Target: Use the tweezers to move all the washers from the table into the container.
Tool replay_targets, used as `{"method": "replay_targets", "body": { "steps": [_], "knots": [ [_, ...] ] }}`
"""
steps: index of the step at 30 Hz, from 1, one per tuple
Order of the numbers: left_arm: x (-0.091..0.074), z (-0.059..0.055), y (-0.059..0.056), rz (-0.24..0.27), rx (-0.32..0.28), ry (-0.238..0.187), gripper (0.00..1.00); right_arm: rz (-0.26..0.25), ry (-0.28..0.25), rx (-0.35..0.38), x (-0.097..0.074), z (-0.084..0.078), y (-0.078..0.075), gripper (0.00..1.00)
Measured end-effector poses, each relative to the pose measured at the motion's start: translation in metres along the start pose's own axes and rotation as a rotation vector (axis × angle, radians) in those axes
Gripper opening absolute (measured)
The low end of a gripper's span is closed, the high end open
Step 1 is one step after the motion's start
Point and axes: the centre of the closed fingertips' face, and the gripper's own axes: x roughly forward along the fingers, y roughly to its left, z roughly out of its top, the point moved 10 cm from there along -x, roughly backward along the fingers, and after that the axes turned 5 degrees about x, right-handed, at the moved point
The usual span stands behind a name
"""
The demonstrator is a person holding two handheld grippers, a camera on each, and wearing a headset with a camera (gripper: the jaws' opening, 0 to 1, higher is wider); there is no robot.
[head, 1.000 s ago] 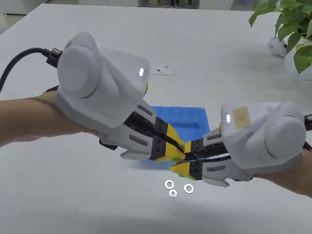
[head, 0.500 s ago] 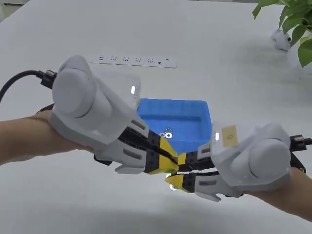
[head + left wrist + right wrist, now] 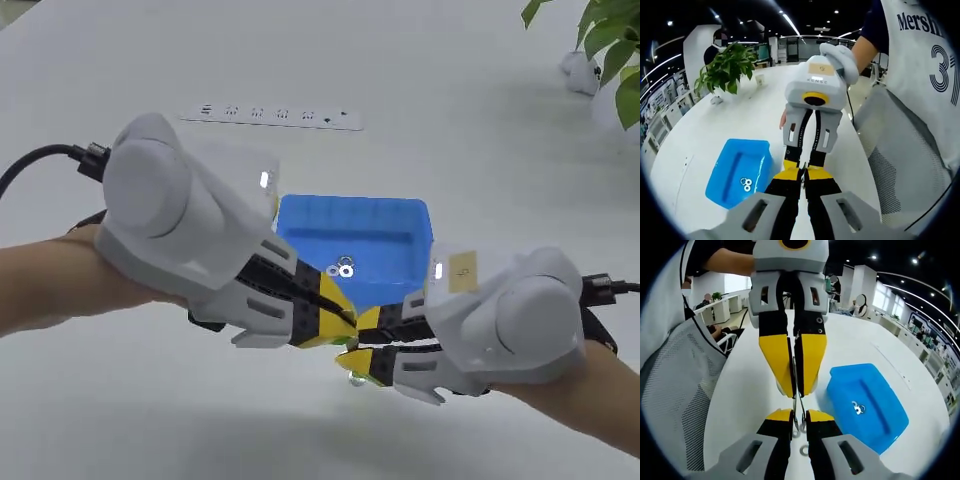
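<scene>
Fingers [image 3: 812, 357] of left gripper [image 3: 345, 320] and right gripper [image 3: 362, 346] pinch tweezers [image 3: 797, 407] | step: picking washer [image 3: 804, 450] below tips | next: carry to container [image 3: 875, 390] beside

A long white plastic power strip [image 3: 275, 117] lies on the white tabletop [image 3: 480, 130] well beyond the tweezers [image 3: 798, 410]; a green leafy plant [image 3: 605, 45] stands farther off, to their right.

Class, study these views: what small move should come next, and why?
Probably ease the tweezers, pinched by the left gripper and right gripper, down onto the loose washer; others already lie in the blue container.
</scene>
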Motion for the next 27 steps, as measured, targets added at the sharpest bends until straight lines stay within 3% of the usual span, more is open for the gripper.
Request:
{"method": "replay_targets", "body": {
  "steps": [27],
  "knots": [
    [0.0046, -0.0063, 0.0051, -0.014, 0.011, 0.036, 0.06, 0.003, -0.014, 0.030, 0.0087, -0.0069, -0.0030, 0.11]
  ]
}}
